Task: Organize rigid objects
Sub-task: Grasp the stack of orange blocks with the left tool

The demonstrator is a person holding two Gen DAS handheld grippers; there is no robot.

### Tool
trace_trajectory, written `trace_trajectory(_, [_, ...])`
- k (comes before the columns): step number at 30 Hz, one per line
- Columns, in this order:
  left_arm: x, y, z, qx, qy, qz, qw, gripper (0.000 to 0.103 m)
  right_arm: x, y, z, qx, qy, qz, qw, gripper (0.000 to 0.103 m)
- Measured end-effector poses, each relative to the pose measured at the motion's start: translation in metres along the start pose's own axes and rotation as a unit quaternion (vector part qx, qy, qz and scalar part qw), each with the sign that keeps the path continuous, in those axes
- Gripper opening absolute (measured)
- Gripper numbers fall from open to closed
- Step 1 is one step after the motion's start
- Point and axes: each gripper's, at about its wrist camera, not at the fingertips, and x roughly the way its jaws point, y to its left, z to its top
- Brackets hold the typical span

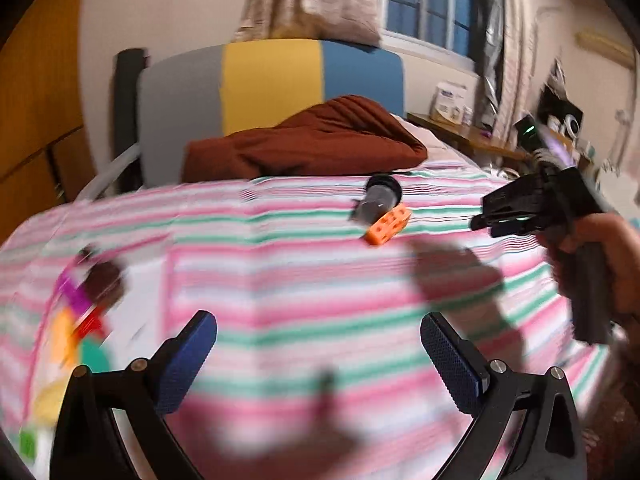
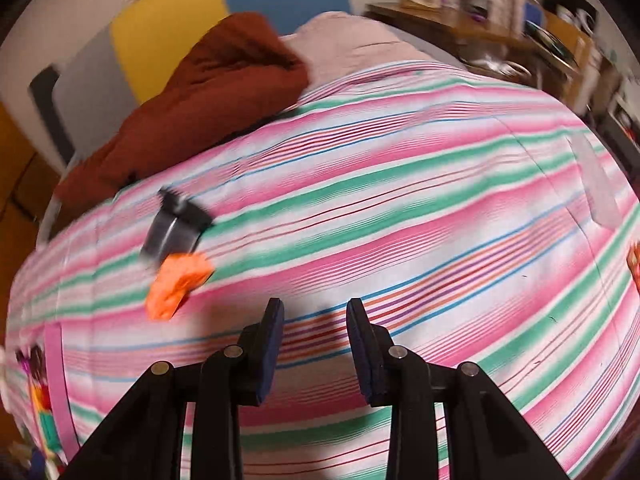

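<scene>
A bed (image 1: 304, 280) fills both views, its smooth sheet woven in pink, green and white stripes. At its head a rumpled rust-brown blanket (image 1: 312, 144) lies in soft folds against a padded headboard (image 1: 272, 84) of grey, yellow and blue panels. Mid-sheet, below the blanket, lies a dark cylinder (image 1: 376, 198) with a ribbed black cap, touching an orange block (image 1: 388, 224) pierced with round holes. Blurred bright plastic pieces (image 1: 80, 320) sit at the sheet's left edge. The left gripper (image 1: 318, 356), black-framed with dimpled blue pads, hangs spread wide and empty over the sheet. The right gripper (image 2: 315, 344) stands narrowly apart, holding nothing, near the block.
</scene>
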Motion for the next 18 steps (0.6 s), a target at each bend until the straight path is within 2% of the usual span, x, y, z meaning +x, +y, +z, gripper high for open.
trace_trajectory(4, [0.070,-0.036,0.033,0.036,0.022,0.005,0.9991,0.103,-0.002,-0.014,0.009,0.027,-0.001,-0.001,1.000,0.032])
trace_trajectory(9, [0.127,-0.068,0.058,0.077,0.024,0.003,0.9967,0.103,0.003,-0.021,0.015,0.043,0.003,0.003,0.999,0.032])
trace_trajectory(11, [0.149,-0.075,0.064,0.086,0.049,0.001,0.9951,0.098,0.004,-0.021,0.015,0.047,0.005,0.008,0.999,0.032])
trace_trajectory(13, [0.164,-0.076,0.071,0.076,0.064,-0.018,0.9949,0.081,0.004,-0.019,0.014,0.047,0.008,0.014,0.999,0.032])
trace_trajectory(14, [0.169,-0.076,0.073,0.073,0.068,-0.029,0.9946,0.077,0.005,-0.018,0.014,0.046,0.008,0.015,0.999,0.032])
trace_trajectory(15, [0.173,-0.077,0.076,0.072,0.071,-0.043,0.9939,0.069,0.006,-0.017,0.014,0.044,0.008,0.016,0.999,0.032])
trace_trajectory(16, [0.178,-0.078,0.075,0.075,0.079,-0.053,0.9926,0.055,0.006,-0.016,0.014,0.042,0.008,0.017,0.999,0.032])
trace_trajectory(17, [0.181,-0.078,0.074,0.075,0.087,-0.058,0.9917,0.048,0.006,-0.016,0.015,0.041,0.008,0.018,0.999,0.032])
trace_trajectory(18, [0.183,-0.078,0.073,0.074,0.092,-0.063,0.9910,0.037,0.007,-0.015,0.015,0.040,0.008,0.018,0.999,0.032])
